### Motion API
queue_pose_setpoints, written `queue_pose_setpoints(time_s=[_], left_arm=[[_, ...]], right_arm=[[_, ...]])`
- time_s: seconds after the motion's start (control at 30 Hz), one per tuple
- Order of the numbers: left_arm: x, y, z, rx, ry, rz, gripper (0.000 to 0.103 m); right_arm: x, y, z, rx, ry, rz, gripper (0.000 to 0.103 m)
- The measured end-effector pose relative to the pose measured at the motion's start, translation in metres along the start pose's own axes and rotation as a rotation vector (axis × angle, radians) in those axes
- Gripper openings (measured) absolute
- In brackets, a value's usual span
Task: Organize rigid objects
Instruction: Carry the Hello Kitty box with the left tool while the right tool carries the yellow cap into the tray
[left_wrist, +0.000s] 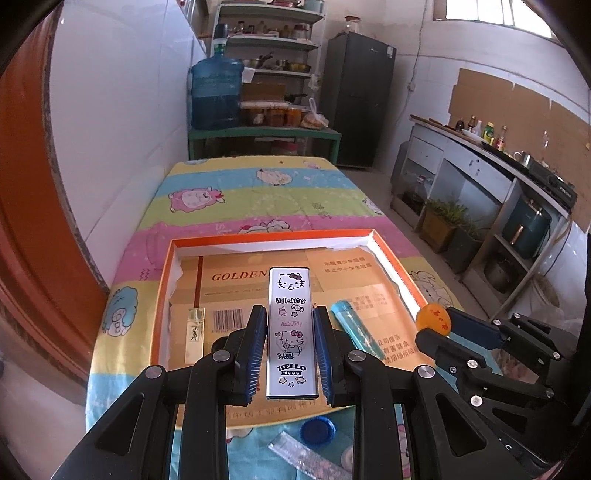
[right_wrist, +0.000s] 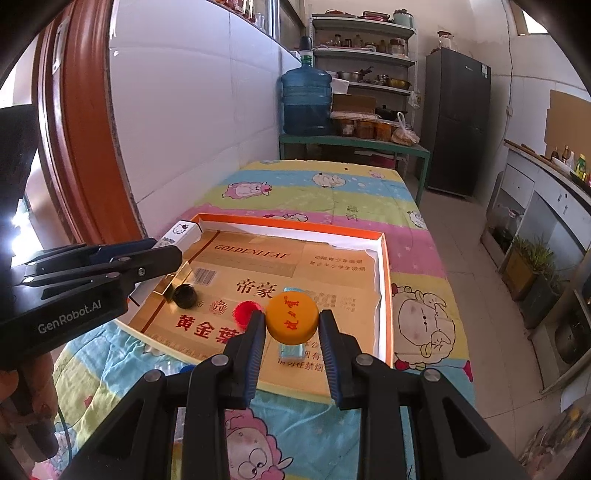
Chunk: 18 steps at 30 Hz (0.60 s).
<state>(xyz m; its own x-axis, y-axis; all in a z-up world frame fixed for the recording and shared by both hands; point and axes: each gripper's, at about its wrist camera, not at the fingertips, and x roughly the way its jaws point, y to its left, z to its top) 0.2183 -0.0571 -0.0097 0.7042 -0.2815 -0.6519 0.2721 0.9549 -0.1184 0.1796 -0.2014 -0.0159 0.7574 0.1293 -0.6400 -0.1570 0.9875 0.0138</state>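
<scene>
My left gripper (left_wrist: 290, 325) is shut on a white Hello Kitty box (left_wrist: 291, 332) and holds it above the orange-rimmed cardboard tray (left_wrist: 273, 236). The box also shows in the right wrist view (right_wrist: 181, 232). My right gripper (right_wrist: 292, 325) is shut on an orange bottle cap (right_wrist: 293, 316) over the tray's near right part; the cap also shows in the left wrist view (left_wrist: 434, 318). In the tray lie a blue lighter (left_wrist: 356, 328), a clear perfume bottle (left_wrist: 194, 332), a red cap (right_wrist: 245, 312) and a black cap (right_wrist: 184, 295).
The tray (right_wrist: 386, 280) sits on a table with a cartoon-print cloth (left_wrist: 258, 192). A blue cap (left_wrist: 317, 430) and a clear ruler (left_wrist: 306, 458) lie on the cloth before the tray. A white wall runs along the left; a counter (left_wrist: 491, 162) stands right.
</scene>
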Motion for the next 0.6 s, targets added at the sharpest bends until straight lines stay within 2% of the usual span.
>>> queue_pose_setpoints(time_s=[0.6], left_arm=[[0.063,0.013,0.013,-0.059,0.093,0.014,0.026]], right_arm=[[0.053,-0.031,0.012,0.028,0.071,-0.052,0.03]])
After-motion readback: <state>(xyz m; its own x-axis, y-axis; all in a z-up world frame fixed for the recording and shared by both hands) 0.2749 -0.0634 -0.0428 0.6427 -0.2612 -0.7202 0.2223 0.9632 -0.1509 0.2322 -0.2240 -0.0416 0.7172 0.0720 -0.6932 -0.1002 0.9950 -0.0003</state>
